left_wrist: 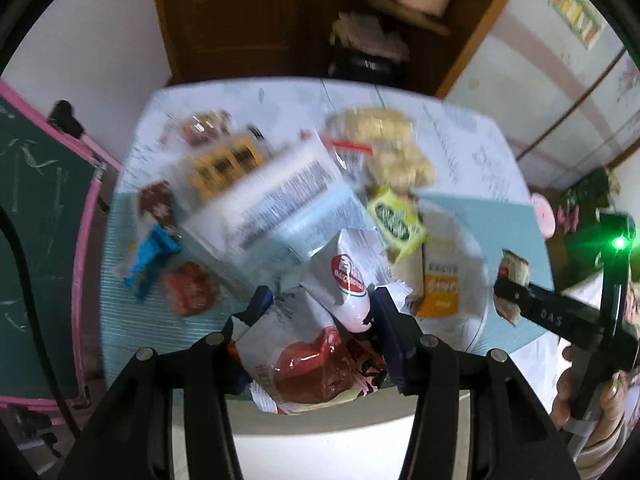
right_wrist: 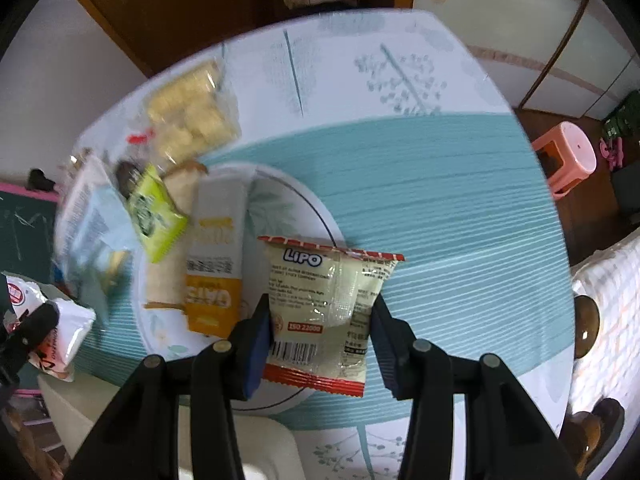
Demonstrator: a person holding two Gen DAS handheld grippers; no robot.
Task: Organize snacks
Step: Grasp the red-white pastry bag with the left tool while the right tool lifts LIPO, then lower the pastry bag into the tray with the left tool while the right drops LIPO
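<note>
My left gripper [left_wrist: 320,308] is shut on a white snack packet with a red logo [left_wrist: 344,280], held above the table; a red-and-white packet [left_wrist: 304,364] lies under it. My right gripper [right_wrist: 320,320] is shut on a clear Lipo packet with red edges [right_wrist: 328,304], held over the white plate [right_wrist: 288,208]. The plate holds a yellow-and-white bar [right_wrist: 216,260], a green packet [right_wrist: 156,216] and a pale packet [right_wrist: 168,240]. The right gripper also shows in the left wrist view [left_wrist: 516,292], and the left one in the right wrist view [right_wrist: 36,332].
Loose snacks lie on the teal mat [right_wrist: 440,208]: a bag of yellow biscuits [right_wrist: 188,116], a big pale blue bag [left_wrist: 272,200], an orange packet [left_wrist: 224,160], a blue wrapper [left_wrist: 152,256], a red packet [left_wrist: 188,292]. A chalkboard [left_wrist: 36,216] stands left; a pink stool [right_wrist: 568,156] right.
</note>
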